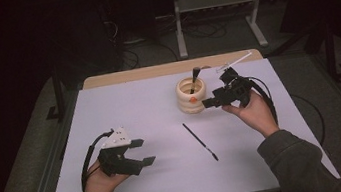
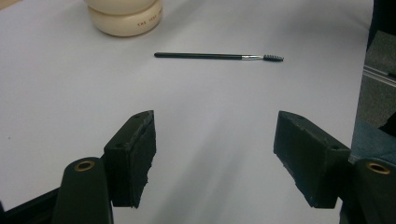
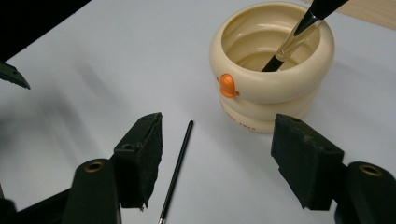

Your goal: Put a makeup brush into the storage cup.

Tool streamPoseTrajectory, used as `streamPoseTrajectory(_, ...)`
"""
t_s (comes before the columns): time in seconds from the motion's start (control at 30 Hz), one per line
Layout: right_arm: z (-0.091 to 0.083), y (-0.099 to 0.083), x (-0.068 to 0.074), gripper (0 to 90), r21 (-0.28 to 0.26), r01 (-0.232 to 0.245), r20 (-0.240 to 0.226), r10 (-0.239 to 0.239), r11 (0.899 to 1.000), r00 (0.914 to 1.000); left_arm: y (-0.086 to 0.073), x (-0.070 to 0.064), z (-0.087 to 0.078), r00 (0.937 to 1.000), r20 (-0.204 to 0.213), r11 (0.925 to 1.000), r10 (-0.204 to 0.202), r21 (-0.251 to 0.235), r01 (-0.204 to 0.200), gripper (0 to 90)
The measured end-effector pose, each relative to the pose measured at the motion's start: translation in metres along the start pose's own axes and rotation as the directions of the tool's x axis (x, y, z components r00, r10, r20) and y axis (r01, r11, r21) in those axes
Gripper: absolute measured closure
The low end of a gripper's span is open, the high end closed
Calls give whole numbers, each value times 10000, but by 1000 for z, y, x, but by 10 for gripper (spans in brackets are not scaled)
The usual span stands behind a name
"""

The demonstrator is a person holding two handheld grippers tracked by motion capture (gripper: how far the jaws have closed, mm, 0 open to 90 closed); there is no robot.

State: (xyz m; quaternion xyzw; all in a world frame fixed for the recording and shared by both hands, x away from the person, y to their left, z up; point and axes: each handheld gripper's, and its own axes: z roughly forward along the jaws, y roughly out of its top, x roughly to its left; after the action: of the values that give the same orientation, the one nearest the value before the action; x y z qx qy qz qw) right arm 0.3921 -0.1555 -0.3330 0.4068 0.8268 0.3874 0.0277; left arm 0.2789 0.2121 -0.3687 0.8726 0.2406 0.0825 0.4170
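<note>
A cream ribbed pot (image 1: 191, 95) (image 3: 271, 70) with an orange spot stands on the white table top (image 1: 125, 112). A dark-handled brush (image 1: 194, 79) (image 3: 299, 35) leans inside it. A thin black spoolie brush (image 1: 200, 142) (image 2: 219, 57) (image 3: 176, 172) lies flat in front of the pot. My right gripper (image 1: 210, 102) (image 3: 217, 158) is open, just right of the pot, with nothing between its jaws. Near the table's front left, my left gripper (image 1: 142, 152) (image 2: 215, 154) is open and empty, pointing toward the spoolie. The pot's base (image 2: 125, 18) lies at that view's top.
A clear thin stick (image 1: 234, 61) lies at the table's far right edge on the wooden strip (image 1: 155, 71). A metal stand (image 1: 217, 13) and cables are on the floor beyond. The table's right edge (image 2: 362, 70) is close to my left gripper's right jaw.
</note>
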Motion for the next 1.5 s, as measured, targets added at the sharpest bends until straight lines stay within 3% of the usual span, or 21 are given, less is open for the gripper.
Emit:
streamPoseTrajectory(0.9, 12, -19, 24, 351, 470, 654, 71, -658, 9968, 9978, -1, 0, -1, 10000, -45, 9999, 66, 90, -65, 286)
streamPoseTrajectory(1.5, 30, -41, 37, 401, 1042, 675, 219, -702, 9923, 9973, -1, 0, -3, 9999, -93, 10000, 47, 88, -46, 286)
